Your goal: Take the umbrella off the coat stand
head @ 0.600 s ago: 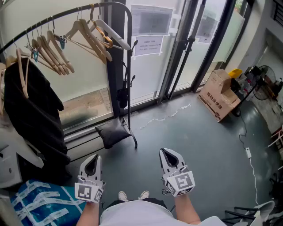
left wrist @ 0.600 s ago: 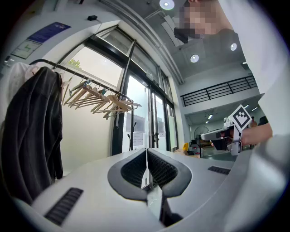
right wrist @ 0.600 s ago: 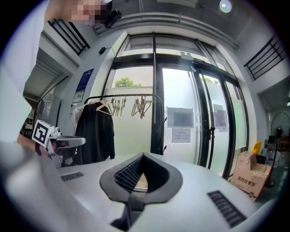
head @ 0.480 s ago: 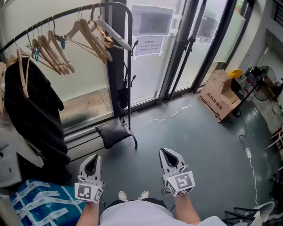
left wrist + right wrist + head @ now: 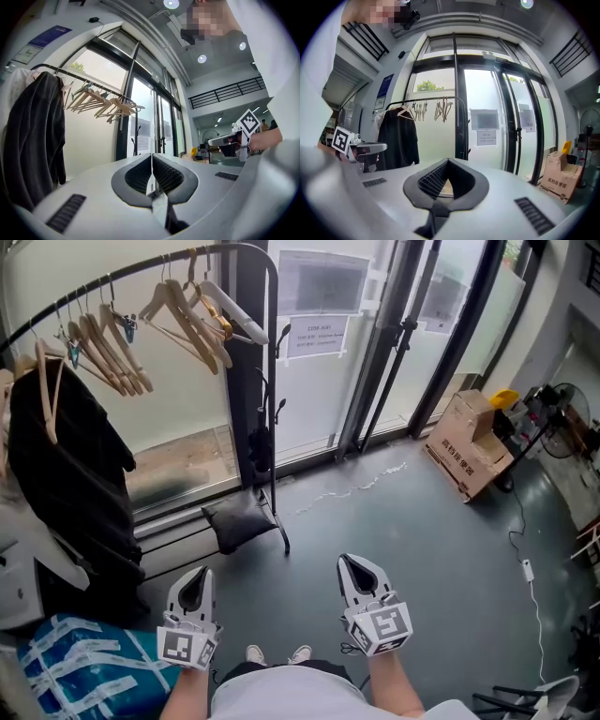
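**Head view.** Looks steeply down on a grey floor [image 5: 403, 549] beside tall glass doors [image 5: 412, 324]. Shows the umbrella [image 5: 259, 448], black and folded, hanging upright against the end post of the stand [image 5: 273, 381], above a dark cushion [image 5: 239, 519] at the post's foot. Takes in wooden hangers [image 5: 187, 315] bunched along the rail, a black coat [image 5: 70, 474] at the rail's left end, a notice [image 5: 314, 337] on the glass and a box [image 5: 469, 442] off to the right. Finds the left gripper [image 5: 197, 579] and right gripper [image 5: 357, 573] low in frame, side by side and aimed forward. Places both well apart from the umbrella, touching nothing.

**Left gripper view.** Catches the left gripper [image 5: 151, 161] with its ribbed pads pressed together along one thin seam and nothing pinched between them. Frames the coat [image 5: 35, 140] at left, the hangers [image 5: 101, 101] on the rail beyond it and the right gripper [image 5: 229, 140] at the right edge. Leaves the umbrella too small to pick out.

**Right gripper view.** Catches the right gripper [image 5: 448, 163] with tips pressed together, likewise empty. Sets the stand's post [image 5: 461, 126] almost straight ahead past the tips, with the coat [image 5: 398, 140] to its left. Adds the left gripper [image 5: 361, 150] at the left edge, the notice [image 5: 486, 137] on the glass and the box [image 5: 560, 180] on the floor at right.
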`<state>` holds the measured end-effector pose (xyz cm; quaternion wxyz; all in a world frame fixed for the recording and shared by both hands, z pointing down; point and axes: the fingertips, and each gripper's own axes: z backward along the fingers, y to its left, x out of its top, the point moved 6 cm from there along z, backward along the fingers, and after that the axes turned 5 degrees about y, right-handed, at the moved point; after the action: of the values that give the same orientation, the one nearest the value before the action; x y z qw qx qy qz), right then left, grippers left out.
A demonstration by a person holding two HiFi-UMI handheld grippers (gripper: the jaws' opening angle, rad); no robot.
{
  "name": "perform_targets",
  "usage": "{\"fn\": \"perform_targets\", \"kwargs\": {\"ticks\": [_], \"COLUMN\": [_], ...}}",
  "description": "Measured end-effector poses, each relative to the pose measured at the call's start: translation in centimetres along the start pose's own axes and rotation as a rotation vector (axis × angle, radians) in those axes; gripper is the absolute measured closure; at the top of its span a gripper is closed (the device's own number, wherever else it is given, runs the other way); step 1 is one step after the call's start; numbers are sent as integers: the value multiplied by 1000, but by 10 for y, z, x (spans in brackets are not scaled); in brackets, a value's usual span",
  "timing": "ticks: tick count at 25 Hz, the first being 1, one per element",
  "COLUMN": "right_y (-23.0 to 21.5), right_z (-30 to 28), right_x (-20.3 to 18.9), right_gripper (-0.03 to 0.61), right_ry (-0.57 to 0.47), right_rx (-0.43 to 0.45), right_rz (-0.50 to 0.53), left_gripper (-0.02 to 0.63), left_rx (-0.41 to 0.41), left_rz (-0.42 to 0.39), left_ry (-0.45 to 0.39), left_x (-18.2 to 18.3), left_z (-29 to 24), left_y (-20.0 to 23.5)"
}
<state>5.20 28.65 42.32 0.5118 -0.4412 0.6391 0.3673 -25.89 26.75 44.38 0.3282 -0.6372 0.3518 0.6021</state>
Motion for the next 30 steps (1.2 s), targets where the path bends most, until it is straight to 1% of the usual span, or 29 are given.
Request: {"fn": "perform_targets", "kwargs": {"ticks": [6,10,14,18,21,24,30], "right_y": [-18,-32,-35,-50,-59,-71,-98], "right_z": [9,10,2,-13,-32,-56,-128], "right_x": [-18,-40,-50,-53,-49,-40,4], "right_gripper": [560,560,560,560,560,560,561], "right_ry": [26,69,87,101,111,118,102], "right_rx": [47,51,70,57,61,63,66], "right_rz": [-8,-48,-71,-82,-70,-42,40], "left_gripper": [586,586,586,586,586,586,586], "left_rx": [21,32,33,11,-9,-21,-35], "left_rz": [-13,20,17,21,27,57,89], "left_ry": [11,35,71,69,60,51,-5], "left_x": [-4,-15,-21,-23,-23,-25,-13], "left_z": [-5,-7,-12,-42,-72,-103,-174], "left_y": [-26,-41,-42,-39,-33,-20,21]}}
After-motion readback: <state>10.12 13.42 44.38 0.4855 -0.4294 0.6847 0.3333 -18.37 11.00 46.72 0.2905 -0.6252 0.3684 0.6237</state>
